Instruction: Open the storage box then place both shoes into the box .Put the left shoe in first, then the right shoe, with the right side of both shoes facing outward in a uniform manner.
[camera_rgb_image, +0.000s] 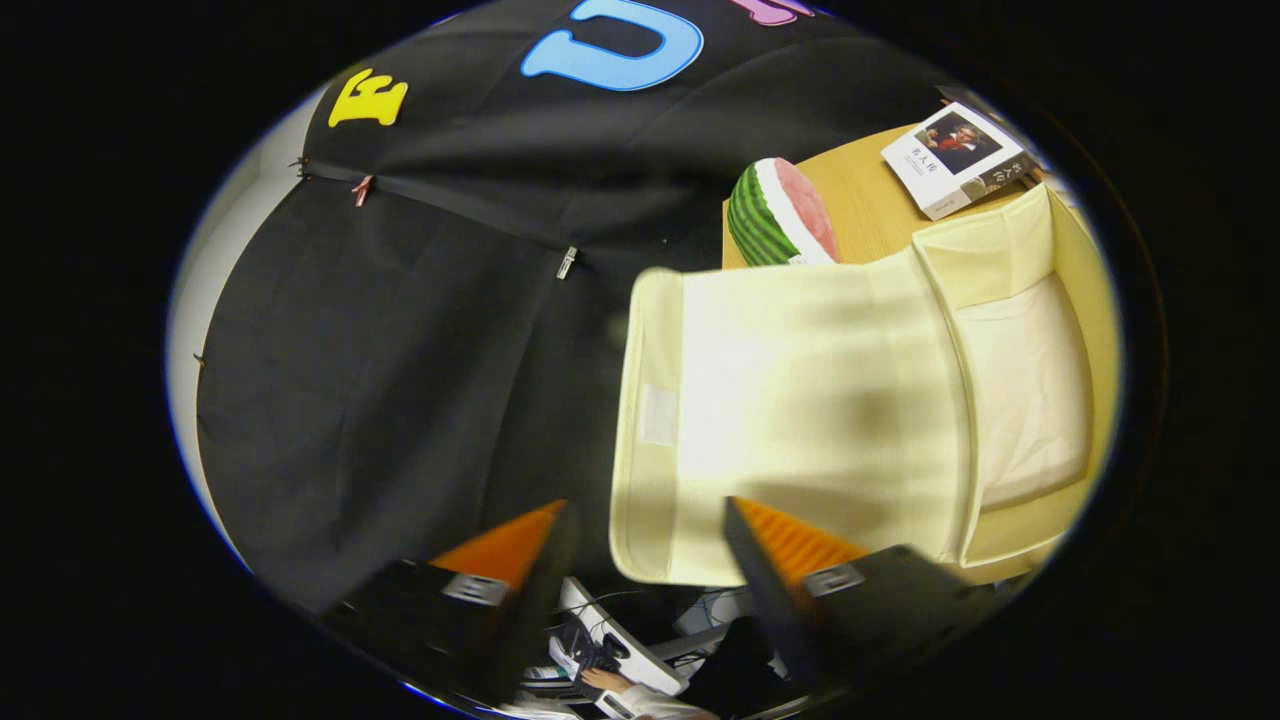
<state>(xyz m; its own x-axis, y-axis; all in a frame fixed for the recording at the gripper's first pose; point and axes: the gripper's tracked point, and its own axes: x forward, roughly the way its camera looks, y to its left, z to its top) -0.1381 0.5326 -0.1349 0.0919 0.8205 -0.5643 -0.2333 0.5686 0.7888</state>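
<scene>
**Q:** So where is the storage box, and which way does it run?

**A:** Right ahead of the gripper (645, 525). The storage box (1020, 400) is a pale cream fabric box standing on a wooden table (865, 200). Its lid (800, 400) is swung open and reaches from the box's edge towards the fingers, so box and lid together make one long shape running across the view. The open mouth shows a pale, soft lining inside.

**Q:** And the jaws?

**A:** They stand apart, clamped on nothing. One fingertip (770, 530) overlaps the near part of the lid; whether it touches the fabric I cannot tell. The other fingertip (520, 540) sits beside the lid's free edge, against the black cloth wall (400, 350).

**Q:** Anything else on the table?

**A:** Beyond the lid lies a watermelon-slice cushion (780, 215), green-striped rind with a pink face. Further along the table top rests a book (955, 160) with a white cover, near the box's far corner. Below the fingers, a person's hand (605, 680) shows.
</scene>
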